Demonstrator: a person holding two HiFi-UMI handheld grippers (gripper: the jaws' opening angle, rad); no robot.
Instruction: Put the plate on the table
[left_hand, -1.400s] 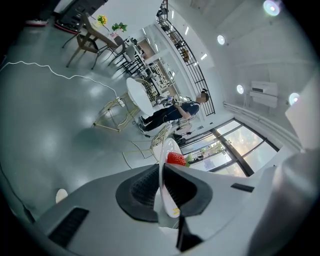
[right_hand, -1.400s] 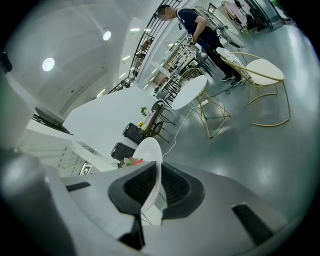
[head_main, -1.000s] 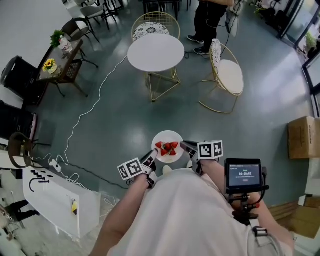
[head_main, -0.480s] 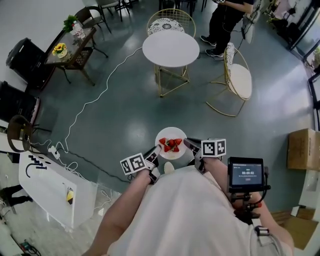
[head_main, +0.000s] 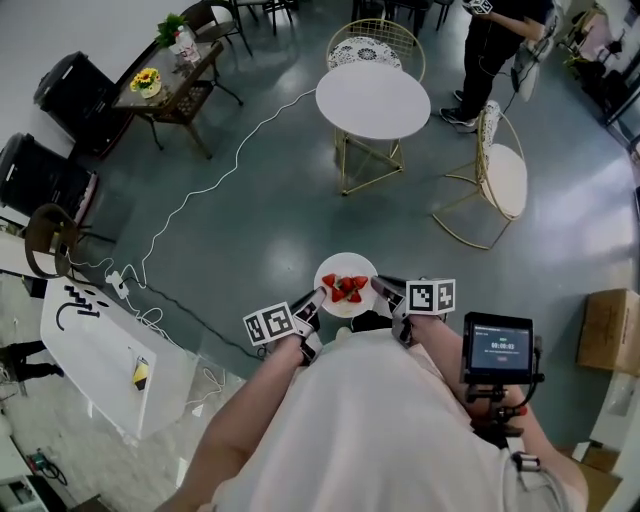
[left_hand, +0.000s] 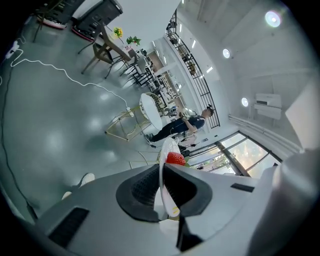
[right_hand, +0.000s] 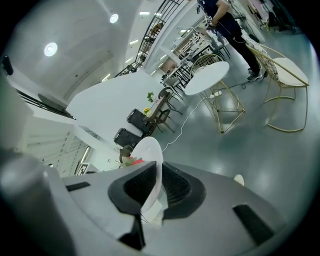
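A white plate (head_main: 347, 285) with several strawberries (head_main: 346, 288) is held level in front of the person, above the floor. My left gripper (head_main: 313, 304) is shut on the plate's left rim; the rim (left_hand: 162, 175) runs between its jaws. My right gripper (head_main: 381, 290) is shut on the plate's right rim, and the plate (right_hand: 150, 162) shows edge-on between its jaws. The round white table (head_main: 372, 100) on gold legs stands farther ahead, and its top (right_hand: 206, 78) shows bare.
Two gold wire chairs (head_main: 497, 175) flank the round table. A standing person (head_main: 490, 55) is behind it at the upper right. A white cable (head_main: 200, 200) snakes over the floor at the left. A side table with flowers (head_main: 165, 85), black chairs, a cardboard box (head_main: 610, 330).
The whole view has shifted: the round table and chairs now sit farther right and lower in the head view. The plate stays held between both grippers.
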